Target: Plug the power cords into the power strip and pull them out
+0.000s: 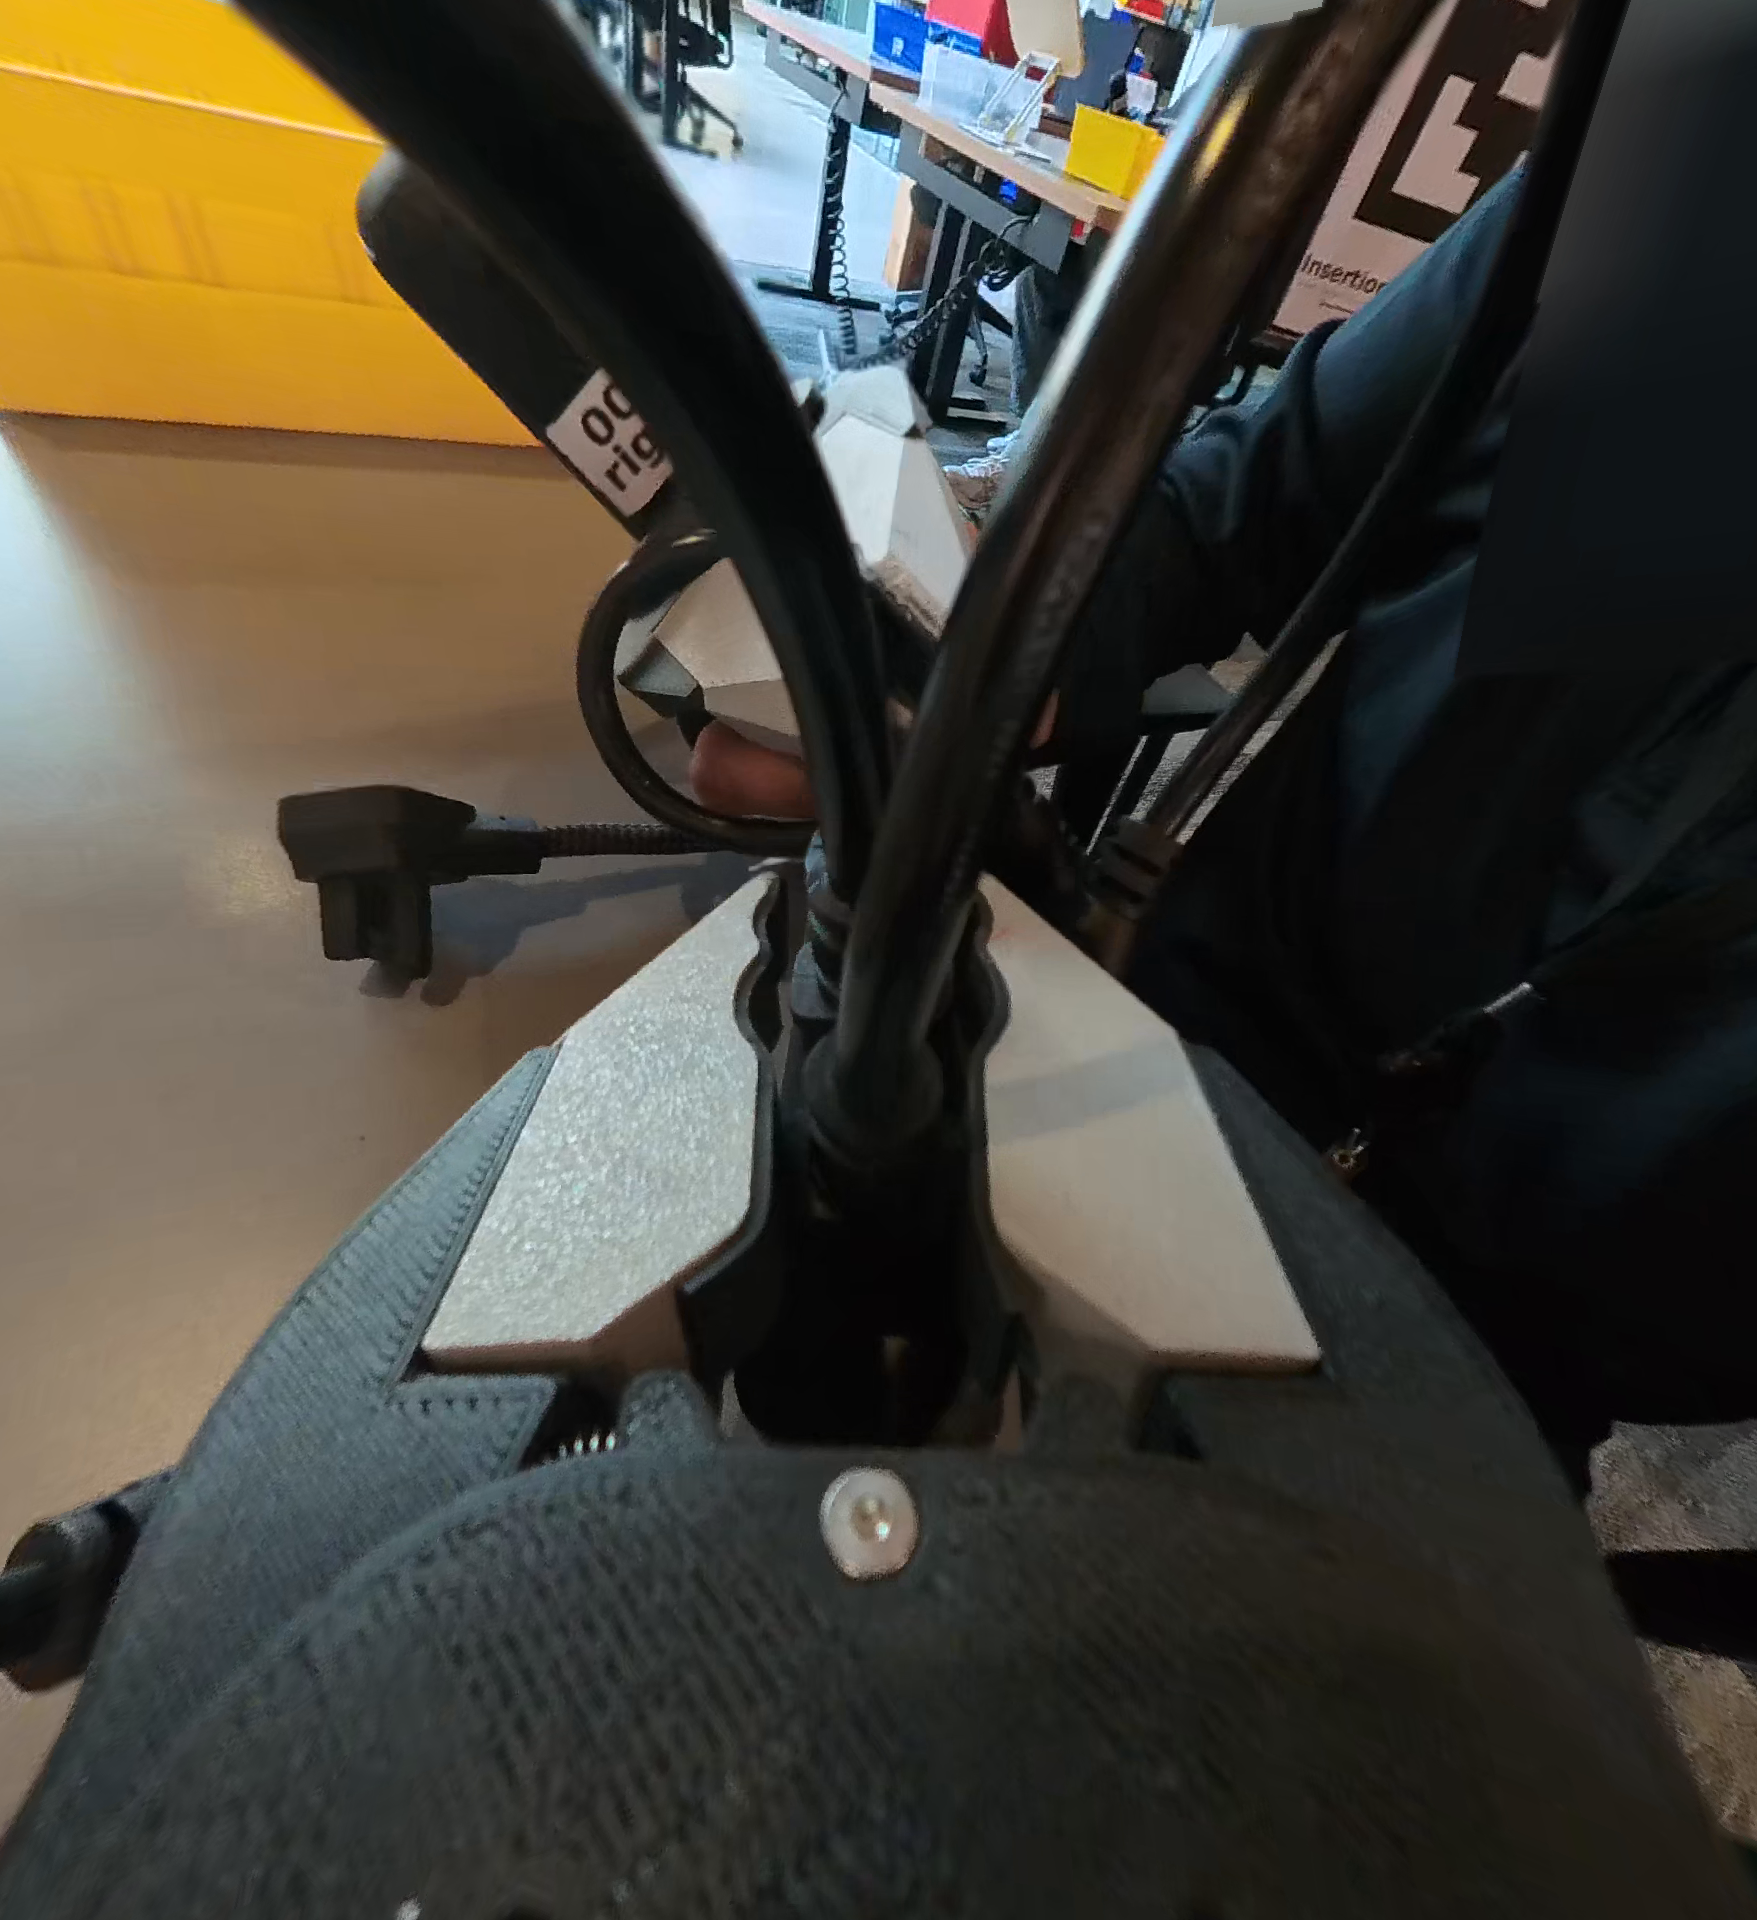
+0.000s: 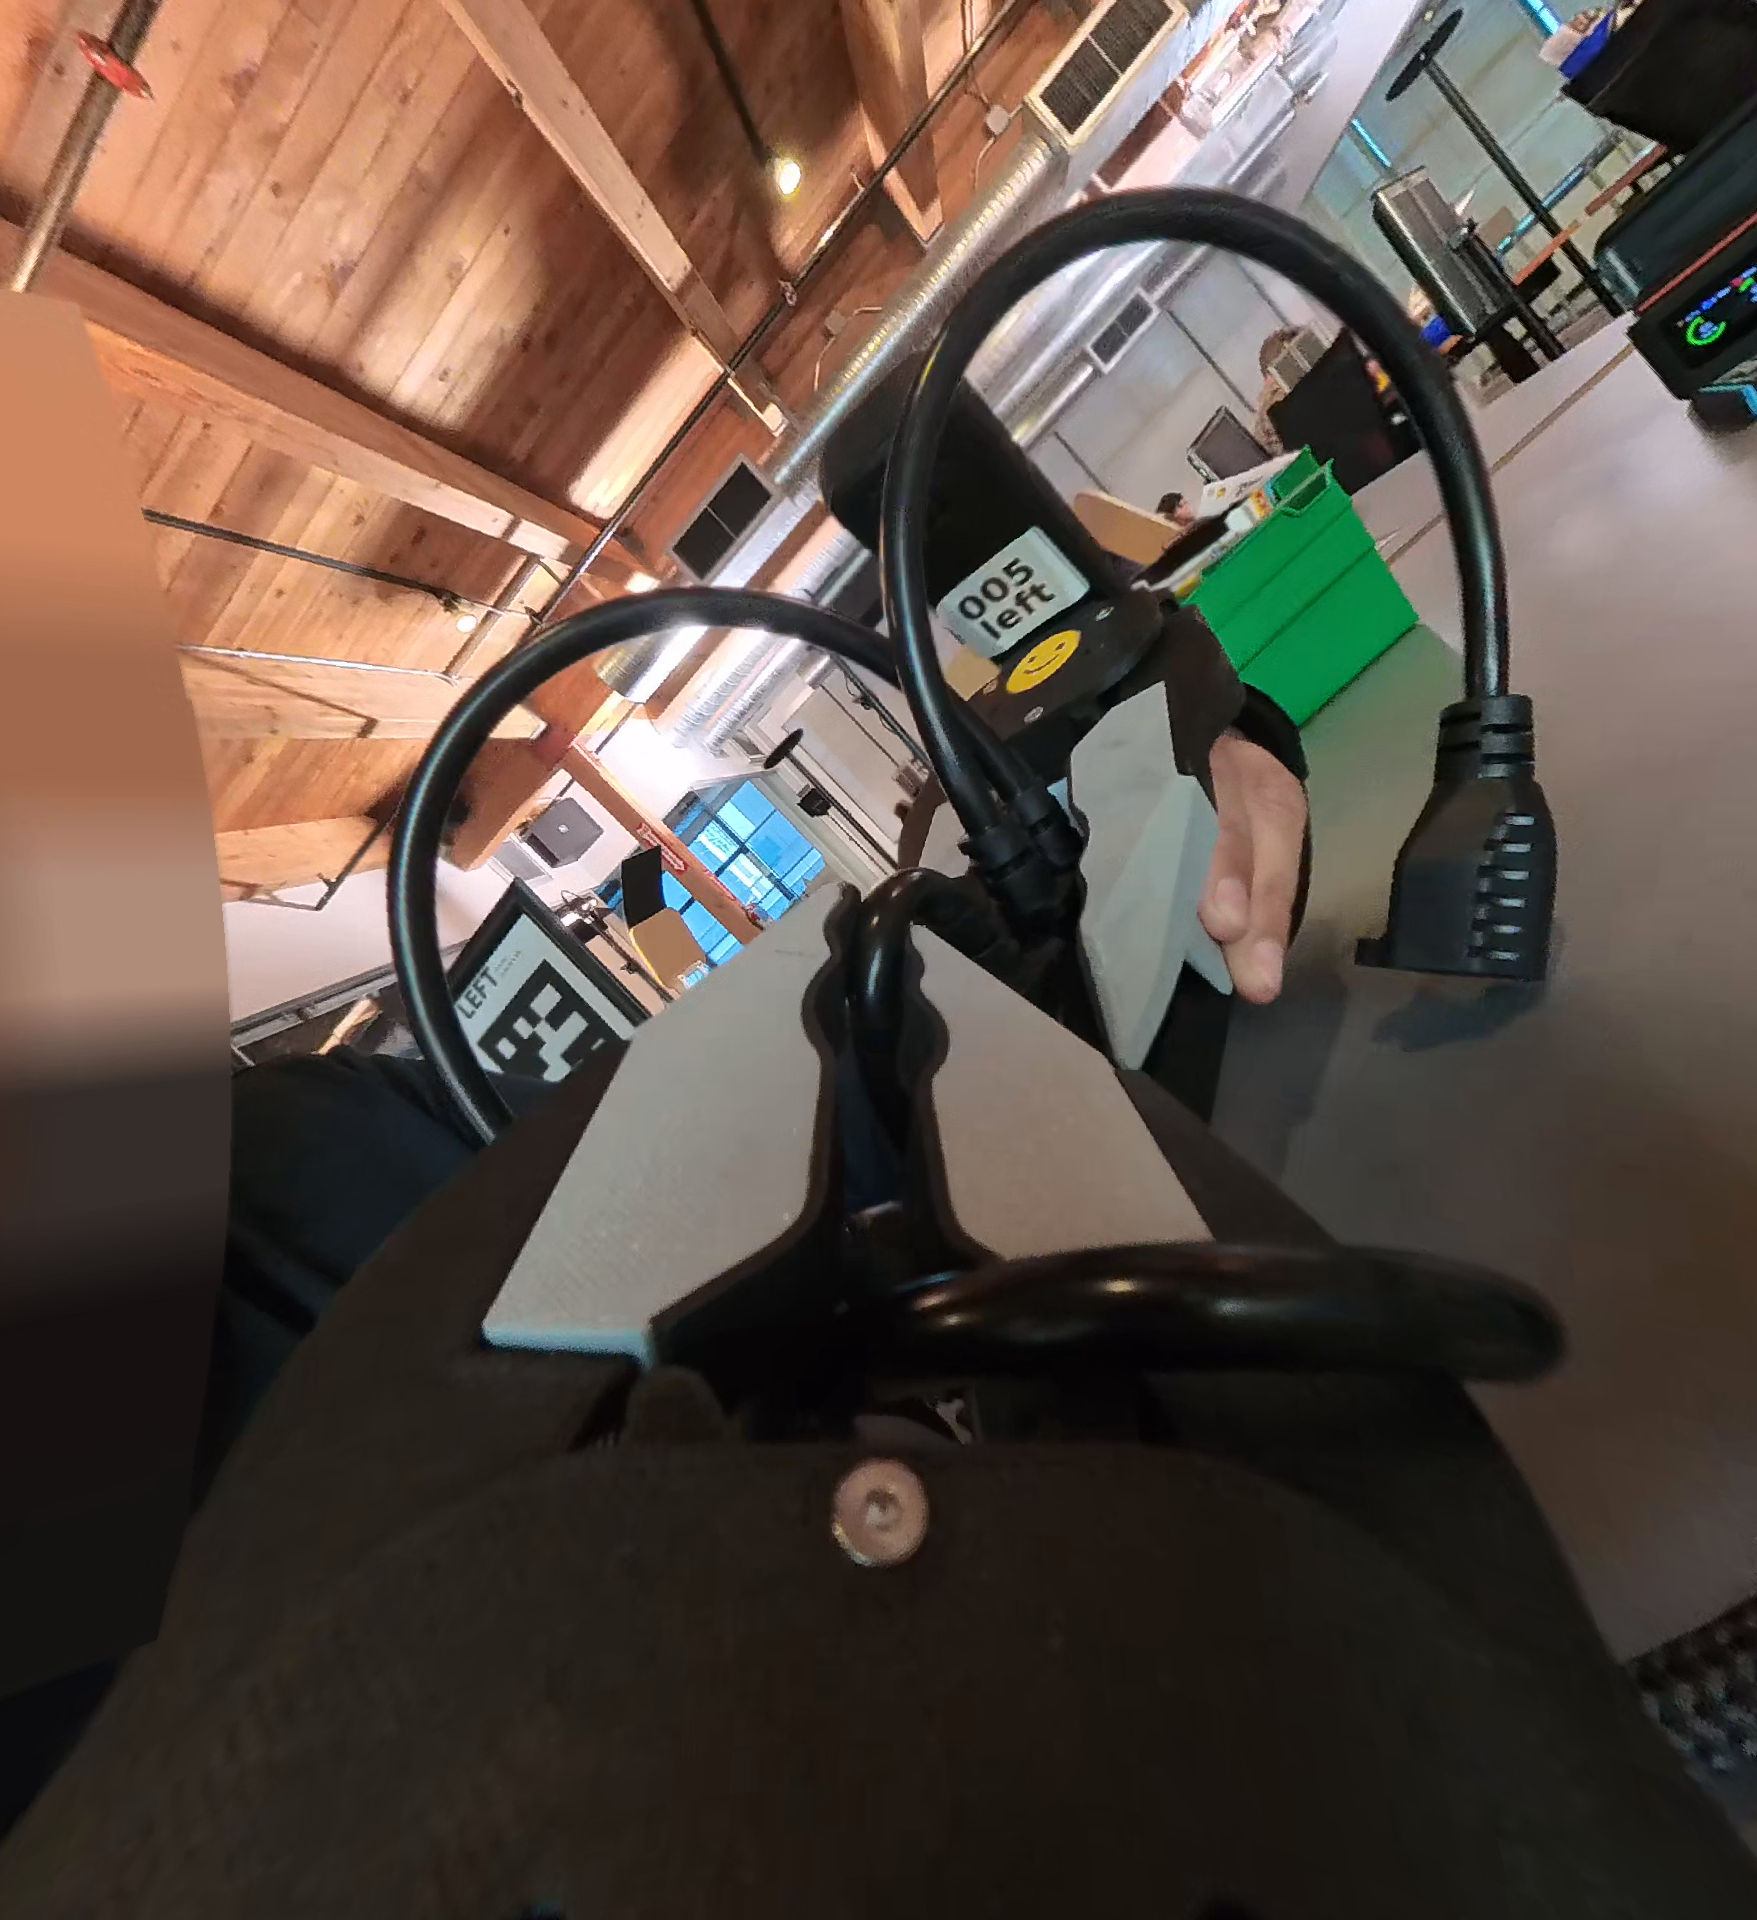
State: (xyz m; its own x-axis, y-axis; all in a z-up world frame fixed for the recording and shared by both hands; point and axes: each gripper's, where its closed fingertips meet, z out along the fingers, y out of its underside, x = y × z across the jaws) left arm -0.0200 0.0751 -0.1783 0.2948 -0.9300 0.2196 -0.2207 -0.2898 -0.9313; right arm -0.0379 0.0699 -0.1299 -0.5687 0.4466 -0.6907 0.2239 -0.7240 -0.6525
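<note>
My left gripper (image 1: 879, 935) is shut on a black moulded junction (image 1: 863, 1101) from which two thick black cords (image 1: 967, 727) rise and fan apart. In the right wrist view the same gripper (image 2: 1061, 862) pinches the cords' ribbed collars (image 2: 1019, 831). One cord arcs over to a black socket end (image 2: 1476, 862) hanging just above the table. My right gripper (image 2: 879, 935) is shut on a black cord (image 2: 1217, 1309) that loops across its base. A flat black plug (image 1: 375, 862) on a braided cord lies on the table to the left.
A yellow box (image 1: 126, 239) stands at the far left of the brown table (image 1: 178, 1143). A green bin (image 2: 1300, 592) and a black power unit with a lit screen (image 2: 1736, 312) sit farther off. A person in dark clothing (image 1: 1476, 727) is close on the right.
</note>
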